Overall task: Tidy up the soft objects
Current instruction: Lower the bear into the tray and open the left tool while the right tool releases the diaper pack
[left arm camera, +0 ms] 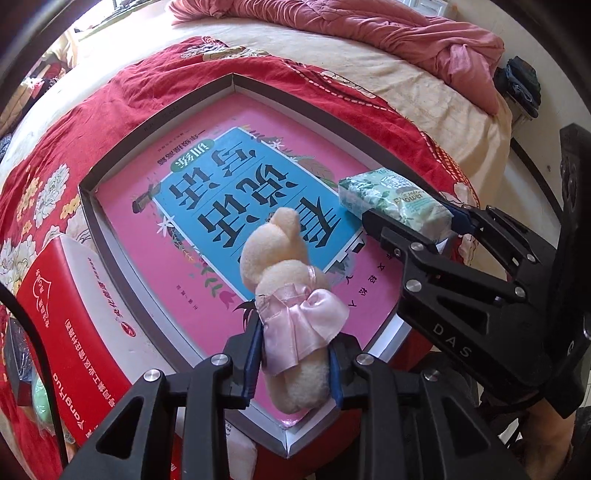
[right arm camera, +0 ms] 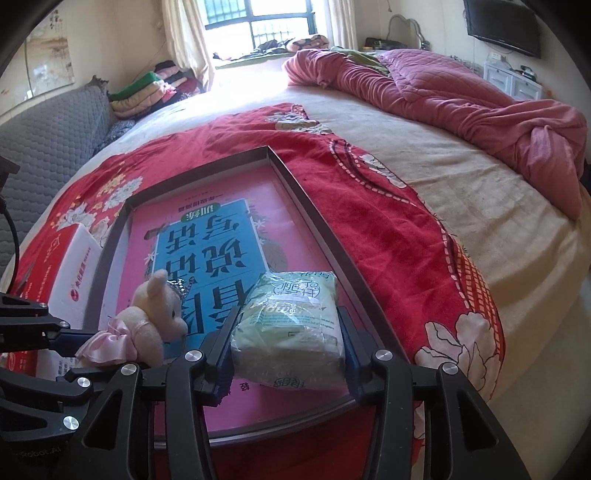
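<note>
I have a small cream plush bear (left arm camera: 284, 280) in a pink satin dress clamped in my left gripper (left arm camera: 293, 363); the blue pads (left arm camera: 252, 354) press into its lower body from both sides, and its head points away from me over the tray. In the right wrist view the same bear (right arm camera: 147, 325) sits at the lower left, head toward the blue book. My right gripper (right arm camera: 290, 347) is clamped on a soft pack of tissues (right arm camera: 291, 328) in pale green floral wrap, one finger on each long side of it. From the left wrist view that pack (left arm camera: 395, 201) hangs at the tray's right edge, just above the book's corner.

Both things are over a shallow grey-rimmed tray (right arm camera: 295, 173) with a pink floor, and a blue-covered book (left arm camera: 236, 195) with large dark characters lies flat inside it. Whether the bear or the pack touches the book I cannot tell.

Just beside the tray's left rim lies a red and white carton (left arm camera: 81, 295). The tray rests on a red floral blanket (right arm camera: 388, 240) spread over a cream bedsheet (right arm camera: 498, 221). Further back a pink quilt (right arm camera: 443, 88) is bunched along the far side of the bed, with a window (right arm camera: 266, 22) beyond it.
</note>
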`<state>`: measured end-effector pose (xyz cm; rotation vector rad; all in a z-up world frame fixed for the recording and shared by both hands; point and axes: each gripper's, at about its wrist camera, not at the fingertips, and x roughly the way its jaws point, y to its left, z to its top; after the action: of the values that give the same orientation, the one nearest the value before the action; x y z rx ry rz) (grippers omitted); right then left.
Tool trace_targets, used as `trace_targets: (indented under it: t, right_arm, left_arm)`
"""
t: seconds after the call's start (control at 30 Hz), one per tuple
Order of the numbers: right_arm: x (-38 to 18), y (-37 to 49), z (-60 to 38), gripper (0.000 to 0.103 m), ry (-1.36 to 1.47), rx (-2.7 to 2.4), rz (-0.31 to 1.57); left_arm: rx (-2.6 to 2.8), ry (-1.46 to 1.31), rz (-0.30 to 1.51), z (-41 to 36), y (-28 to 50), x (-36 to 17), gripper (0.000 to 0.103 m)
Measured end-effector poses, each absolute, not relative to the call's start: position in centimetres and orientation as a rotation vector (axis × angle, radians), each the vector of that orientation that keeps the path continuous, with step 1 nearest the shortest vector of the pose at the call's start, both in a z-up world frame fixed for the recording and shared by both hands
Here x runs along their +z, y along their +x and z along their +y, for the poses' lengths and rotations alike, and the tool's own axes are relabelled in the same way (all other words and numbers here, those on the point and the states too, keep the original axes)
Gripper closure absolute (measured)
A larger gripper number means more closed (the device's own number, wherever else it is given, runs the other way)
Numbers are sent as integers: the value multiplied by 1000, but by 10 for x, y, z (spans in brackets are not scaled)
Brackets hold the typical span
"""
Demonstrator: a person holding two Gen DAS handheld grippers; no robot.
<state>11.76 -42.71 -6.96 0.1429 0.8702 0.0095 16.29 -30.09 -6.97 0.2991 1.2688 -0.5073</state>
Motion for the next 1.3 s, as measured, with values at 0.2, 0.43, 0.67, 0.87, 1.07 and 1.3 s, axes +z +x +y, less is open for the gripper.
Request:
trace_targets:
  t: [0.2,0.43,0.67,0.87,1.07,1.3]
  right_arm:
    - [-72,117,-430,48,152,10,889]
    - [-59,107,-440,35,196,-22,824]
    - [-47,102,-449,34,217,-56,780]
    - [-44,98,-450,33,204,-91,771]
    - [-40,94,-456,30,226,-105,750]
    - [-33,89,-458,30,237,-120,730]
  left_arm:
    - [-510,282,1283,-299,164,-72,70]
    - [-511,294,1286,-302,163,-74,68]
    - [-526,282,1273,-303,159,-72,63]
    - [-543,262,1263,-301,154,-69,60]
    - [-551,249,1245,-300,149,-64,54]
    - [-553,226,1226,-294,145,-55,41]
